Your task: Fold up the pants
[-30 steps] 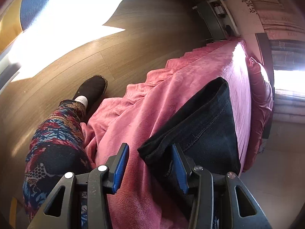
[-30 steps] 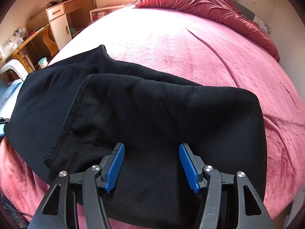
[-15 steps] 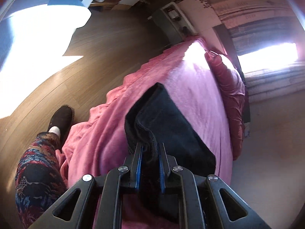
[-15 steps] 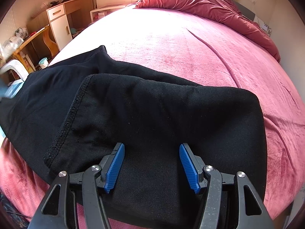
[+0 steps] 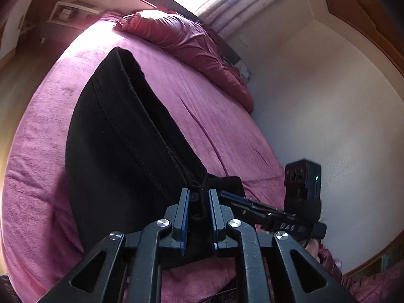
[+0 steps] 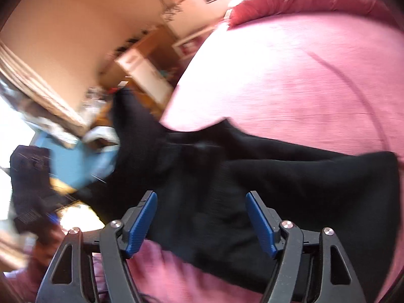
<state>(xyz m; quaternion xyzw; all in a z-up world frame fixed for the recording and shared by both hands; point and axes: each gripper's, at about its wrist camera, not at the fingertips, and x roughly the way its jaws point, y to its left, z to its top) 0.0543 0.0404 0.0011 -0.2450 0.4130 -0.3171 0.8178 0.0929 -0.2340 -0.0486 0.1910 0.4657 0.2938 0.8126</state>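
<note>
Lifted since a second ago, the black pants (image 5: pixel 121 151) are now rising off the pink bedspread (image 5: pixel 207 116), pinched at their seamed edge by the left gripper (image 5: pixel 198 203).

That gripper's blue pads are pressing a thin fold of fabric between them, pointing down across the bed toward the red duvet (image 5: pixel 192 40) heaped by the window. In the right wrist view the right gripper (image 6: pixel 202 217) is hanging over the pants' near end, its jaws having just been opening wider, touching nothing between them. This view is smearing with motion, so the wooden furniture (image 6: pixel 149 63) at the bedside is hard to make out.
</note>
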